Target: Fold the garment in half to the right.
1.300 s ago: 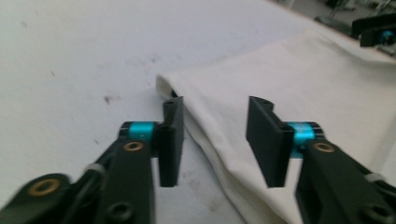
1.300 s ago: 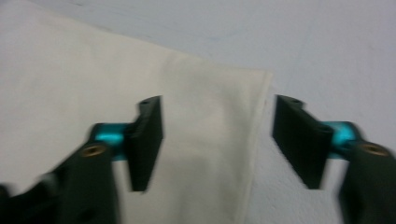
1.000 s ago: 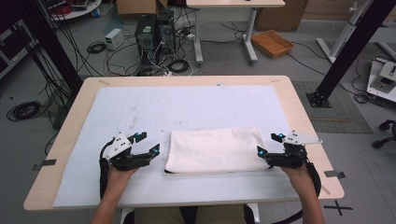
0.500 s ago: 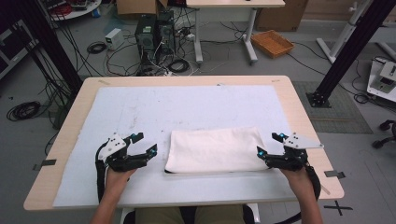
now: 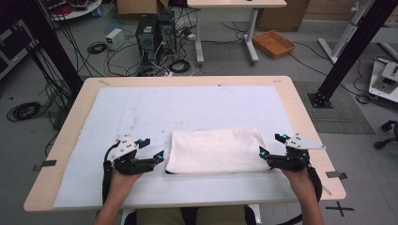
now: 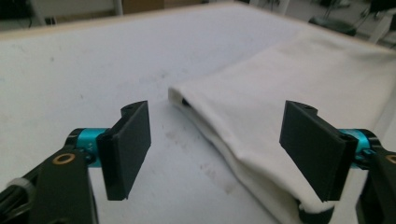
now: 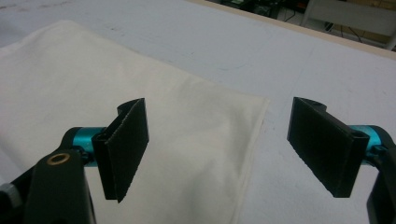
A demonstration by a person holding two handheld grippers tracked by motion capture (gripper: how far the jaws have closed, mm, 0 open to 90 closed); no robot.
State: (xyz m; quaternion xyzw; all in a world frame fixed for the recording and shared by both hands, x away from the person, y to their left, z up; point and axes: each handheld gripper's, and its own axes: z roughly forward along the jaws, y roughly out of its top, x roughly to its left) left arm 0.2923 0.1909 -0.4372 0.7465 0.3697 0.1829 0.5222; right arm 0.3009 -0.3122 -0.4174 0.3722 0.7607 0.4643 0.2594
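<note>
A folded white cloth lies flat on the white mat, near the table's front edge. My left gripper rests on the mat just left of the cloth's left edge, open, nothing between its jaws. In the left gripper view the cloth's folded edge runs between the open left gripper jaws, a little ahead of them. My right gripper sits at the cloth's right edge, open. In the right gripper view the cloth's corner lies below the open right gripper, untouched.
The mat covers most of the wooden table, with bare mat behind the cloth and to both sides. On the floor beyond stand computer towers with cables, a desk leg and an orange tray.
The left gripper has shifted slightly beside the cloth's left edge. The right gripper and the cloth stay where they were. Both stay open.
</note>
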